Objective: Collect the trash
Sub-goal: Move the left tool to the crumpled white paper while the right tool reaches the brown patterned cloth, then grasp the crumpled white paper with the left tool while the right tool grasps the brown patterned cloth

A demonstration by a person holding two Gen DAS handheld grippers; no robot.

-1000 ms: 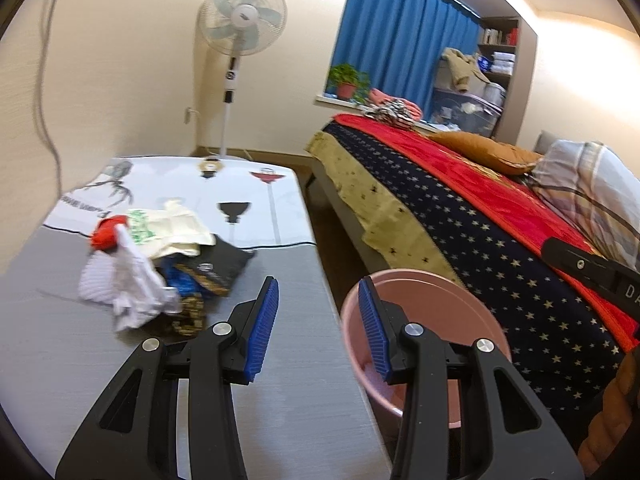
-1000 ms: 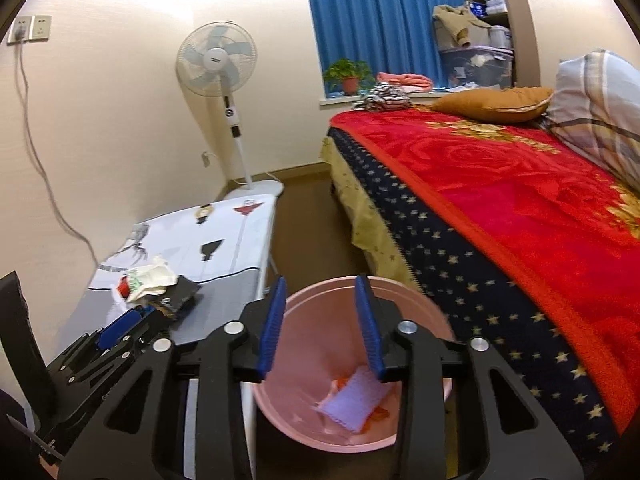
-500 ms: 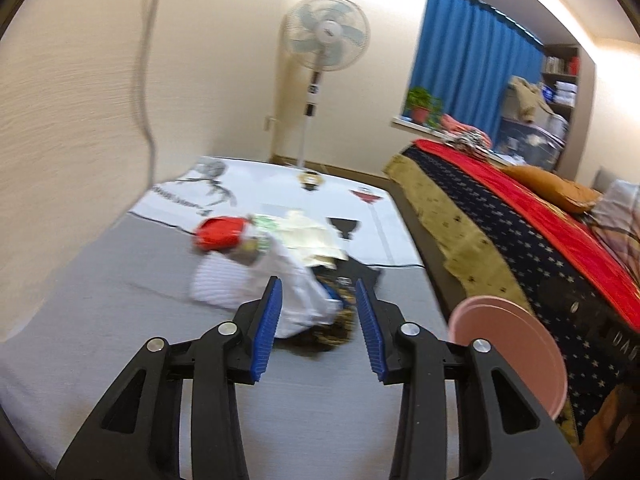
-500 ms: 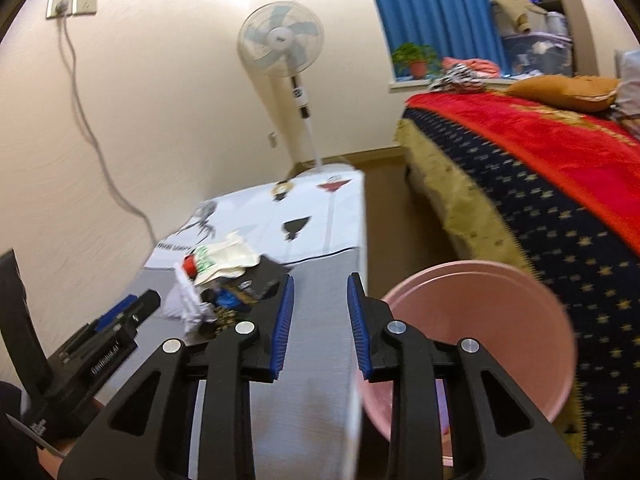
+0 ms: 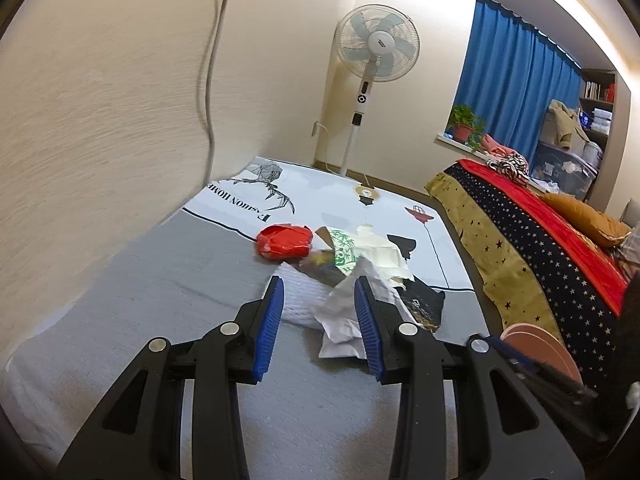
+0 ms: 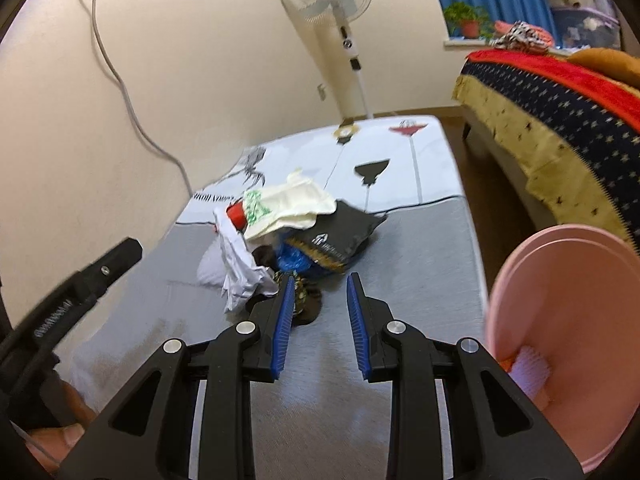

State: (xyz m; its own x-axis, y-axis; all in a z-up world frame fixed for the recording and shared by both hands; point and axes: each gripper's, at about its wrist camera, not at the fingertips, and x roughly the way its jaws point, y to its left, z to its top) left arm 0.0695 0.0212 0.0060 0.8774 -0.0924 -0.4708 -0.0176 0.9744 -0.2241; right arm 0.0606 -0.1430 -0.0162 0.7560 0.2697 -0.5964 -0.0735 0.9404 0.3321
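Observation:
A pile of trash lies on the grey table: a red wrapper, crumpled white paper, a cream bag, a black packet and a blue wrapper. My left gripper is open, its jaws on either side of the white paper. My right gripper is open and empty, just short of the pile. The pink bin stands at the table's right edge with some trash inside.
The table runs along a wall on the left; its far half has a white printed cloth. A standing fan is beyond it. A bed with a red and starred blanket is on the right, across a narrow floor gap.
Both grippers have swung left from the pink bin toward the trash pile. The left gripper has closed in on the white paper. The right one has left the bin.

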